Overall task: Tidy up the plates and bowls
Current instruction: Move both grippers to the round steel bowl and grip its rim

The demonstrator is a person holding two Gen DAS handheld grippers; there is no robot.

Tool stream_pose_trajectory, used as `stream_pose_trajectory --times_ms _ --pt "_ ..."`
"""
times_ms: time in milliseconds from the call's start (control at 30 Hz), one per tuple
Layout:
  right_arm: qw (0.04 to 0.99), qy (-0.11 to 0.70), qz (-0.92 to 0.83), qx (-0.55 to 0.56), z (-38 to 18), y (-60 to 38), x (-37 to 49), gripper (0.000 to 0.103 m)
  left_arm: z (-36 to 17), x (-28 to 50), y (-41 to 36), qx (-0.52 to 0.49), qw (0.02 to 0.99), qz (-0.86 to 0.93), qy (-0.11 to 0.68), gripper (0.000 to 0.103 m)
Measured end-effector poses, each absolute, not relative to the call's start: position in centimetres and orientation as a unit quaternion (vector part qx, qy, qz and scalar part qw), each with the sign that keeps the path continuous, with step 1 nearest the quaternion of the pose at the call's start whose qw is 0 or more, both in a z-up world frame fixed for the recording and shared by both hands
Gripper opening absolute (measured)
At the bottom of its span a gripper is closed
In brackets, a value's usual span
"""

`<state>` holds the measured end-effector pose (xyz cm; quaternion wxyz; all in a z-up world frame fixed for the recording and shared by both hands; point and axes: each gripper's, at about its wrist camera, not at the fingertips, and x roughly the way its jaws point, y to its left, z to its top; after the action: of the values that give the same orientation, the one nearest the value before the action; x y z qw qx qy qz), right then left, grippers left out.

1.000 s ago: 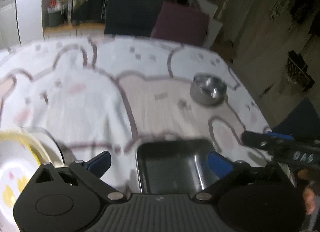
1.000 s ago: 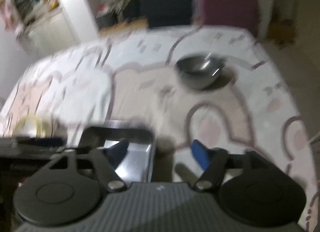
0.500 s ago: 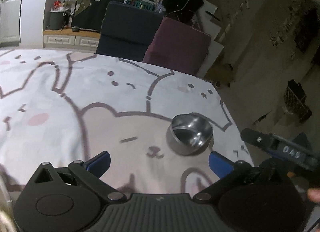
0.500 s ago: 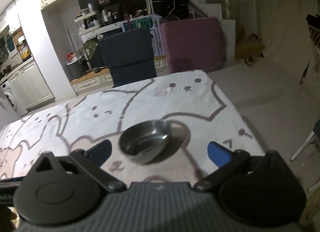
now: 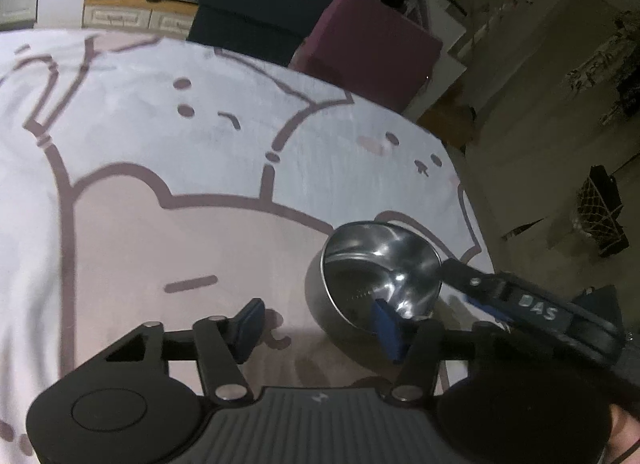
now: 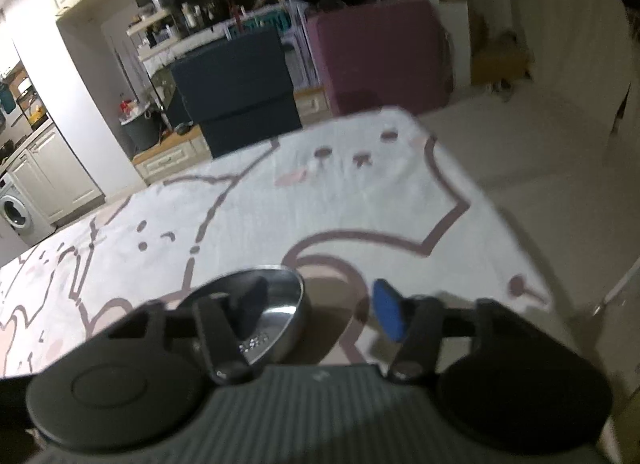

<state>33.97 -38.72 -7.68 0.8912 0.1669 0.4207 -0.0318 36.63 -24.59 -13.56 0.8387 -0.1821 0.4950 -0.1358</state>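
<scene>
Both grippers [image 5: 316, 328] [image 6: 320, 314] half-closing, nothing clamped | bowl [image 5: 380, 278] on cloth [image 5: 200, 167] near corner, rim between each pair | advice: seat pads squarely over rim before squeezing.

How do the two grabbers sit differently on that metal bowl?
The left gripper straddles the left wall of the metal bowl, the right gripper its right wall. The left's right finger is inside; the right's left finger is. Both jaws have just been closing, not yet pinching.

both grippers, left gripper [image 5: 316, 328] and right gripper [image 6: 320, 310], half-closed, closing.
</scene>
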Motion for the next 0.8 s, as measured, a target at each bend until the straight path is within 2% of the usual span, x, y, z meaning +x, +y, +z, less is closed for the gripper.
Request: stream_pose_trajectory --times_ms 67,200,300,333,533,800 --pt "0.883 0.433 -0.020 0.178 -8.5 -38.5 34.8 0.047 -13.9 36.9 -24.8 -0.180 0.836 -0.140 0.500 0.044" --pt "0.879 0.436 -0.013 0.190 -9.2 -38.2 35.6 0.025 -14.1 37.4 -25.2 -0.176 0.833 -0.145 0.504 0.035" --pt "0.877 0.449 -0.006 0.172 -9.9 -37.9 36.0 0.019 -14.0 37.7 -25.5 -0.173 0.832 -0.154 0.505 0.017" --pt "0.877 0.449 -0.002 0.170 -10.0 -37.7 36.0 0.017 -13.9 37.8 -25.7 -0.169 0.832 -0.152 0.507 0.016" --pt "0.882 0.451 -0.011 0.139 -9.3 -37.1 35.8 0.011 -11.9 37.1 -25.3 -0.162 0.837 -0.157 0.499 0.011" --pt "0.900 0.412 -0.005 0.142 -3.8 -35.2 32.5 0.011 -6.6 33.3 -22.2 -0.157 0.862 -0.162 0.455 0.008"
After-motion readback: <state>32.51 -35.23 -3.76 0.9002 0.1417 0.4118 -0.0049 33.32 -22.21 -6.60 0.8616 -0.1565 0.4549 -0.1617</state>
